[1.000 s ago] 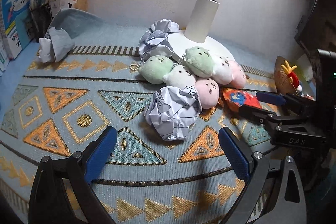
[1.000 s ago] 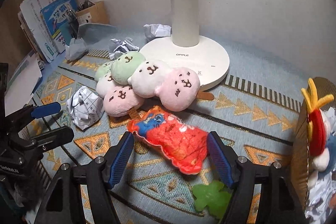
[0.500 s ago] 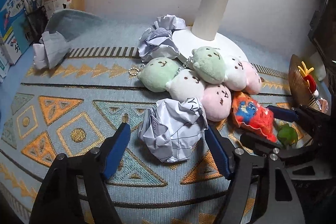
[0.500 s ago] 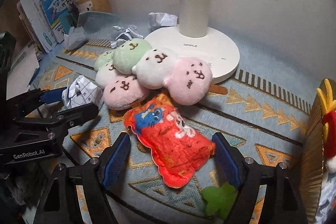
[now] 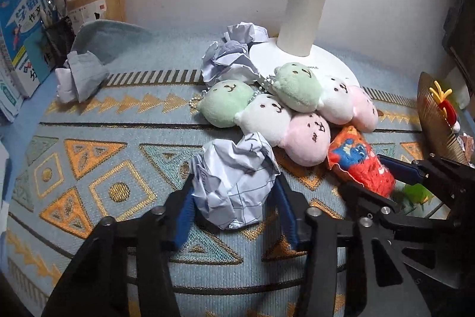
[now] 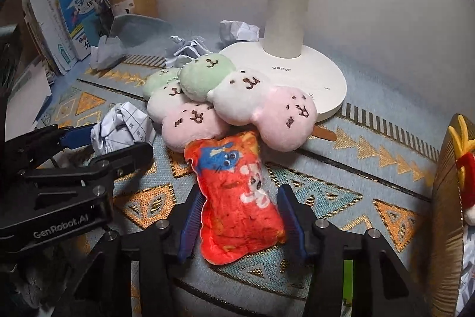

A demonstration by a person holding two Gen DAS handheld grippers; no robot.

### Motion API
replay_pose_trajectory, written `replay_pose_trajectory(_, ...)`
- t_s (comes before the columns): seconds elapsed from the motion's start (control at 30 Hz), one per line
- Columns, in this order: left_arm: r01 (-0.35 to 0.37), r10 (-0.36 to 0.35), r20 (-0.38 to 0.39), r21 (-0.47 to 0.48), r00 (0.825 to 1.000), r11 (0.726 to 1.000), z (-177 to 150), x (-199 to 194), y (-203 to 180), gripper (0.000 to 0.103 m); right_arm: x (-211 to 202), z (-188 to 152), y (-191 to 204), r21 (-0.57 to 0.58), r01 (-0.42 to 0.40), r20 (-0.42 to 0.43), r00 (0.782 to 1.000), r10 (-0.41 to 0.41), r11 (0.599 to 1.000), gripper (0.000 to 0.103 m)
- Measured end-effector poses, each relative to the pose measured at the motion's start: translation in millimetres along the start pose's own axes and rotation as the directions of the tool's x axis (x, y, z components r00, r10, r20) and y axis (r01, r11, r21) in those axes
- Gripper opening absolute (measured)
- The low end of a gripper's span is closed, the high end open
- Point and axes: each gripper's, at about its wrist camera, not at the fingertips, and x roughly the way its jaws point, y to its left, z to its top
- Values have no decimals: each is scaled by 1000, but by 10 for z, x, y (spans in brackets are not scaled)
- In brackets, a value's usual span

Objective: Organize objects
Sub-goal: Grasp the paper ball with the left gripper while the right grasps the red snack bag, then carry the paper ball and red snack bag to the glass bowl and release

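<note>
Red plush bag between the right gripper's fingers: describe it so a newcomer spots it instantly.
Find the white lamp base at the back of the patterned mat. In front of it lies a heap of round plush toys; just nearer is the red plush bag, the only flat, bright red item, with a blue cartoon patch.

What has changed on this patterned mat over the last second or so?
Both grippers came forward and their jaws have just been closing. The left gripper now pinches the crumpled paper ball; the right gripper squeezes the red plush toy. Neither has left the mat. The pastel plush cluster, the lamp base and the other paper balls stayed where they were.
</note>
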Motion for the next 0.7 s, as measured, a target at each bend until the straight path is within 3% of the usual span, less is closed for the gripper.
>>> replay_pose_trajectory(0.2, 34, -36, 39, 45, 999, 998, -65, -199, -68, 41, -211, -170, 4, 87, -17, -10, 1000, 18, 996, 42)
replay_pose_trajectory(0.43, 117, -122, 69, 77, 990, 990, -188, -576, -459, 41, -772, -520, -124, 216, -18, 66, 998, 4, 976, 42)
replay_pose_trajectory(0.57, 159, -178, 154, 131, 972, 979, -60, -977, -734, 41, -1181, -565, -328, 268, 18, 124, 991, -53, 963, 42)
replay_pose_trajectory(0.7, 275, -318, 216, 206, 923, 939, 239, -1313, -1096, 41, -1749, -541, -645, 341, 71, 213, 965, -151, 937, 42)
